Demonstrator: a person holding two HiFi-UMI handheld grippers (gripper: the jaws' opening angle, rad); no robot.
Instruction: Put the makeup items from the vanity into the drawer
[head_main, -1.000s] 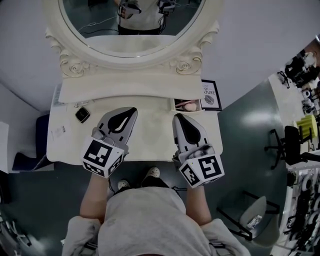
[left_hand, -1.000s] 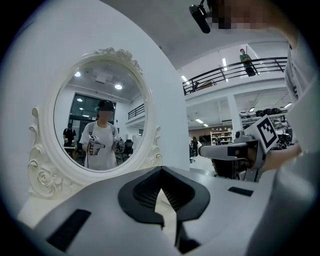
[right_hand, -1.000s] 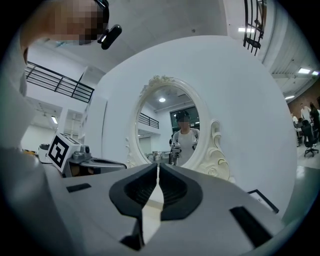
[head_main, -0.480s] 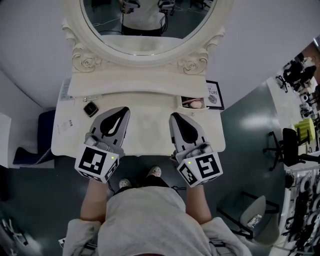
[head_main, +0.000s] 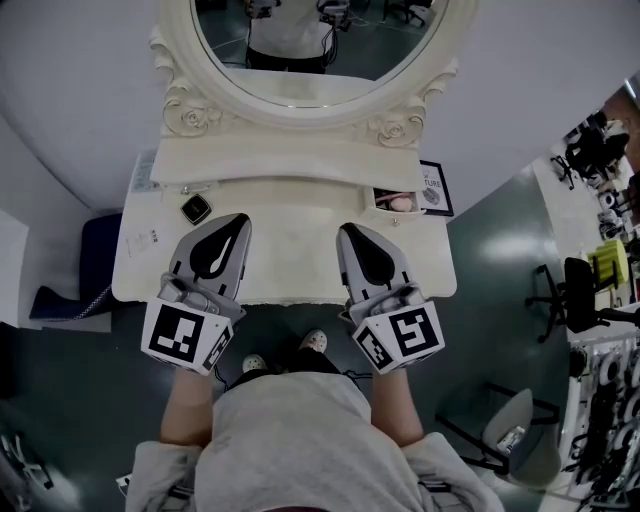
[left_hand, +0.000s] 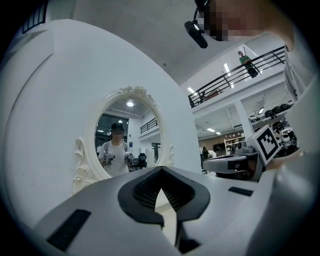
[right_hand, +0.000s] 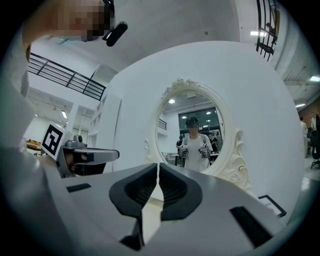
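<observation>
The white vanity stands under an oval mirror. A small black compact lies on its top at the left. At the right, a small open drawer holds a pinkish item. My left gripper hovers over the tabletop just right of the compact, shut and empty. My right gripper hovers left of and nearer than the drawer, its jaws together with nothing between them. Both point level at the mirror.
A framed print leans at the vanity's right end. A white card and a flat packet lie at the left end. A dark blue box sits on the floor to the left; office chairs stand to the right.
Both grippers have drawn back toward the person, so their marker cubes now hang past the vanity's front edge. The head view has shifted, moving the vanity rightward in the picture. Both stay shut.
</observation>
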